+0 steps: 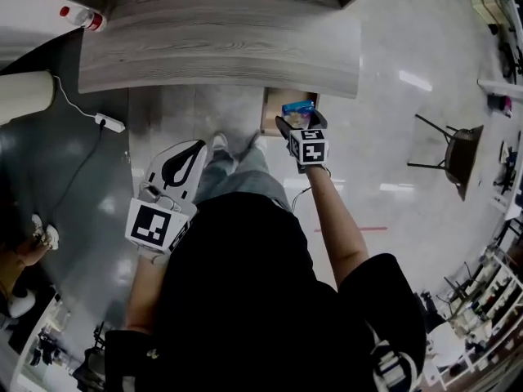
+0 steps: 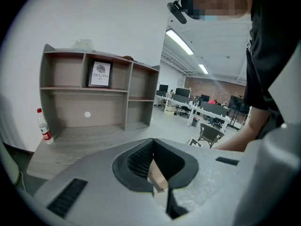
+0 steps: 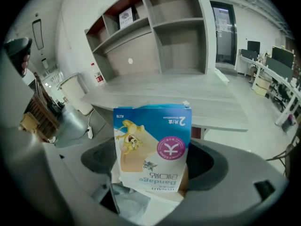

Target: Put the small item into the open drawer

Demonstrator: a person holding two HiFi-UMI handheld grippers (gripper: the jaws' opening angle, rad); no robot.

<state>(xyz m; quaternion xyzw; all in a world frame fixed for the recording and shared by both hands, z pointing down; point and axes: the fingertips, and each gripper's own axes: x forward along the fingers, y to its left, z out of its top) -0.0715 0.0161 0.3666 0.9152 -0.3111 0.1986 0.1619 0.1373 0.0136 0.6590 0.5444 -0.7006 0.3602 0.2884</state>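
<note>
The small item is a blue and white bandage box [image 3: 153, 149] with a pink round mark. My right gripper [image 3: 151, 180] is shut on its lower end, so the box stands up between the jaws. In the head view the box [image 1: 297, 113] and right gripper [image 1: 300, 124] hang just over the open wooden drawer [image 1: 270, 109] that sticks out from under the grey wood desk [image 1: 221, 47]. My left gripper [image 1: 196, 147] is held lower and to the left, near the person's leg, shut with nothing in it [image 2: 157, 175].
A shelf unit [image 2: 94, 93] stands at the back of the desk, with a red-capped bottle [image 1: 82, 16] at the desk's left end. A white bin [image 1: 24, 95] and a power strip [image 1: 109, 122] lie at the left. A chair [image 1: 453, 153] is off to the right.
</note>
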